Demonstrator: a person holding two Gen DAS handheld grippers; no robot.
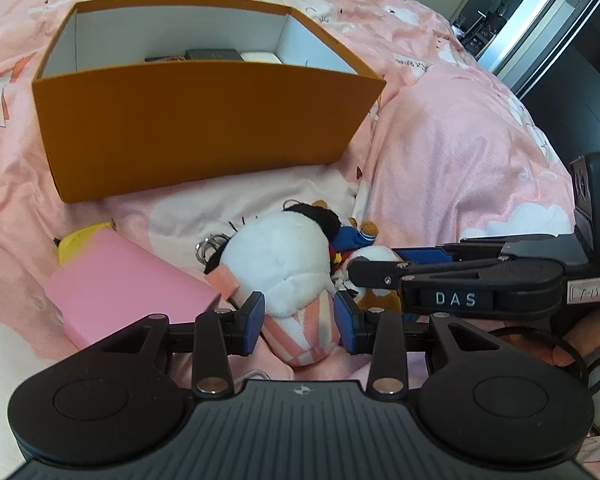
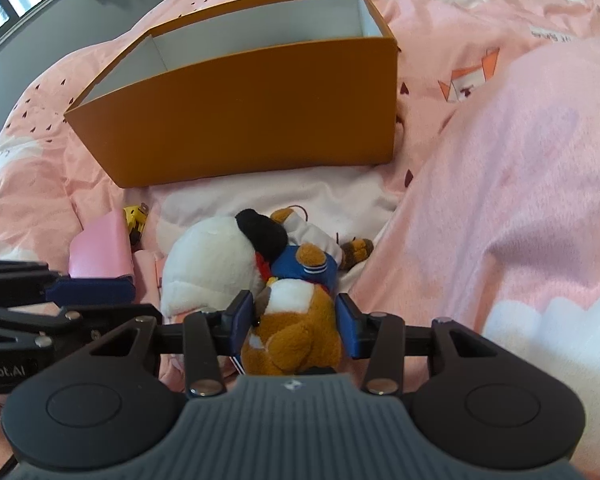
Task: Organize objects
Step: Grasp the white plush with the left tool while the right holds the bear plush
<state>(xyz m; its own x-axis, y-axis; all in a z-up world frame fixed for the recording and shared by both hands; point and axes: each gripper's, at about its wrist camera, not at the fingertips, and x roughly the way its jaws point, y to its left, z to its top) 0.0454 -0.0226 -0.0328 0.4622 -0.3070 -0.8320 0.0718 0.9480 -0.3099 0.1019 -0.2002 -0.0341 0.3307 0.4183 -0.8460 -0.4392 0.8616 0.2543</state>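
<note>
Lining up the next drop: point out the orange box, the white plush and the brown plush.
orange box (image 1: 204, 128), left wrist view, on its near outer wall.
white plush (image 1: 278, 258), left wrist view, on its round white body.
brown plush (image 2: 296, 340), right wrist view, on its brown body between the blue pads.

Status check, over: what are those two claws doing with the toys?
Left gripper straddling white plush; right gripper around brown plush. Orange box ahead, open. Nothing blocking.
</note>
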